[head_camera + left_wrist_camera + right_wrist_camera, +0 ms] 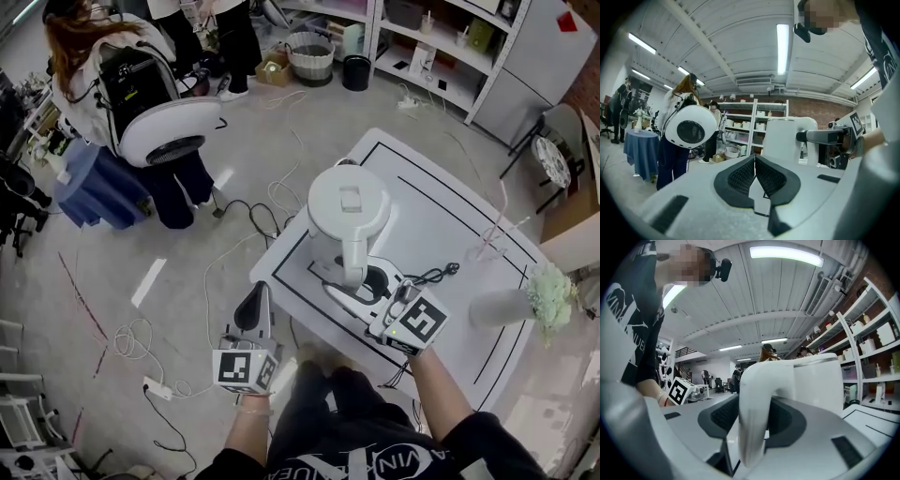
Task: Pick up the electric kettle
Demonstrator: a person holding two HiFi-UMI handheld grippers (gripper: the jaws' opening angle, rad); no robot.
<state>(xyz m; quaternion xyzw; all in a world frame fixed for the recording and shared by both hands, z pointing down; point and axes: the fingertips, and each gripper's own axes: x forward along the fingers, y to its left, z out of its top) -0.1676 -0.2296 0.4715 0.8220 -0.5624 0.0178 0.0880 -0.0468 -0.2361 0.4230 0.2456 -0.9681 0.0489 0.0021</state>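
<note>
A white electric kettle [347, 211] hangs over the white table [441, 216], tilted a little above its round base [349, 296] with the dark ring. My right gripper [367, 279] is shut on the kettle's handle [752, 418]; in the right gripper view the handle fills the gap between both dark pads [723, 414], and the kettle body [818, 380] rises just behind. My left gripper [253, 307] is off the table's near left corner, shut and holding nothing. In the left gripper view its pads [740, 176] meet at the tip, with the kettle [787, 138] ahead.
The base's black cord [437, 274] trails right. A white vase [499, 307] with pale flowers [551, 292] and a glass [487, 249] stand at the table's right side. A person with a round white backpack [173, 127] stands far left. Cables and a power strip [157, 387] lie on the floor.
</note>
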